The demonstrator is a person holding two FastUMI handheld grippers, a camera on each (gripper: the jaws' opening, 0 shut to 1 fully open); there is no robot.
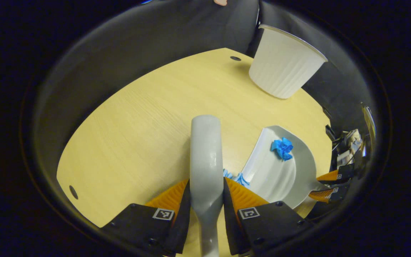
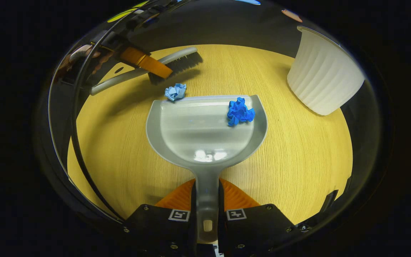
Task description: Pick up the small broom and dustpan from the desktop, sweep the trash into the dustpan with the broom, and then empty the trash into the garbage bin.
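My left gripper (image 1: 206,194) is shut on the grey broom (image 1: 205,157), whose back points away from me over the wooden desktop (image 1: 137,135). In the right gripper view the broom's dark bristles (image 2: 180,63) hover at the far left, with the left gripper (image 2: 145,62) clamped on its handle. My right gripper (image 2: 207,200) is shut on the handle of the grey dustpan (image 2: 202,132), which lies flat on the desktop (image 2: 298,157). A dark blue paper wad (image 2: 240,111) sits inside the pan near its front lip. A light blue wad (image 2: 175,91) rests at the lip's left corner.
A white ribbed garbage bin (image 2: 321,78) stands at the far right of the desktop, also seen as the white bin (image 1: 284,64) in the left gripper view. The dustpan (image 1: 280,171) with the blue wad (image 1: 282,148) lies to the right of the broom there.
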